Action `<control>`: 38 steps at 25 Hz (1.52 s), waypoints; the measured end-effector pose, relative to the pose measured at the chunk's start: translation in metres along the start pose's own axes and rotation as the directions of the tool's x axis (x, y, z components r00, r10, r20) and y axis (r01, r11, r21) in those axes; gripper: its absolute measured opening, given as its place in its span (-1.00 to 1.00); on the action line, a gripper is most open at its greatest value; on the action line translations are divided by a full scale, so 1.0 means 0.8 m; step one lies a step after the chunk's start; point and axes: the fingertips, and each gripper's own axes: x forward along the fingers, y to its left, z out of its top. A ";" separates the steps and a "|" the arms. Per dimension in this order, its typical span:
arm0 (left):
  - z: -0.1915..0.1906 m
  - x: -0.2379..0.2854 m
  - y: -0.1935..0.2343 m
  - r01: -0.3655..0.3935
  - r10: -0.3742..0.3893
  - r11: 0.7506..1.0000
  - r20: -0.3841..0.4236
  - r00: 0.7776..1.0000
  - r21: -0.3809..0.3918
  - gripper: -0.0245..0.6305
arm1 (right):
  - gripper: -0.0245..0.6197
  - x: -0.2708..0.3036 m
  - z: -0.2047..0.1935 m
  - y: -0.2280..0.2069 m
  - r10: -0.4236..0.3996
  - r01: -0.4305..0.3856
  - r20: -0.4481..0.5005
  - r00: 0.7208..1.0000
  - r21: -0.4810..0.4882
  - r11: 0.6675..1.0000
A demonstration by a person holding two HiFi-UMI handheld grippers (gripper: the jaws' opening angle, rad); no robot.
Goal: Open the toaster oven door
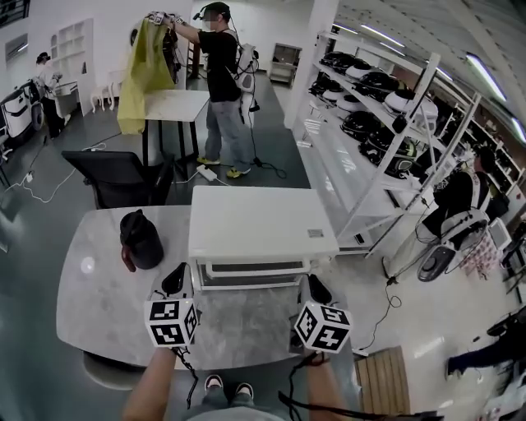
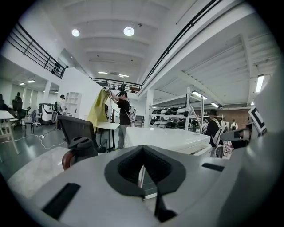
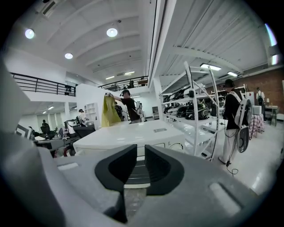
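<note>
Two claws flank the toaster oven (image 1: 259, 226) front — left claw (image 1: 174, 279) closed (empty), right claw (image 1: 319, 289) barely parted.

Our marble table (image 1: 99, 288) stands on a dark glossy floor (image 1: 41, 222). Beyond its far edge we see a black chair (image 1: 115, 177) and a white table (image 1: 177, 105) with yellow cloth (image 1: 144, 70) hanging beside it. White shelving (image 1: 386, 156) runs along the right. Round ceiling lights (image 2: 128, 31) shine above white walls (image 1: 107, 25). A pallet (image 1: 382, 378) lies off our table's near right corner.
</note>
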 end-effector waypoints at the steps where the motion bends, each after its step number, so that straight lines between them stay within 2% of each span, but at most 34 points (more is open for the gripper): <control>1: -0.003 0.001 0.003 -0.005 0.005 1.000 -0.004 1.000 -0.004 -0.94 | -0.80 0.003 -0.002 0.000 0.006 -0.006 -0.007 1.000 0.000 1.000; 8: -0.017 0.011 0.019 -0.033 0.033 0.999 -0.024 0.999 -0.024 -0.94 | -0.80 0.024 -0.008 -0.011 -0.007 0.007 -0.038 0.999 -0.015 1.000; 17: -0.028 0.020 0.049 -0.060 0.059 0.998 -0.036 0.998 -0.034 -0.94 | -0.67 0.055 -0.016 -0.022 -0.033 0.030 -0.083 0.996 -0.041 0.999; 27: -0.044 0.031 0.062 -0.092 0.088 0.994 -0.059 0.994 -0.061 -0.94 | -0.65 0.091 -0.024 -0.037 -0.020 0.015 -0.153 0.988 -0.037 0.999; 38: -0.047 0.038 0.067 -0.106 0.101 0.991 -0.059 0.993 -0.080 -0.94 | -0.65 0.110 -0.027 -0.039 -0.018 0.002 -0.267 0.963 -0.060 0.998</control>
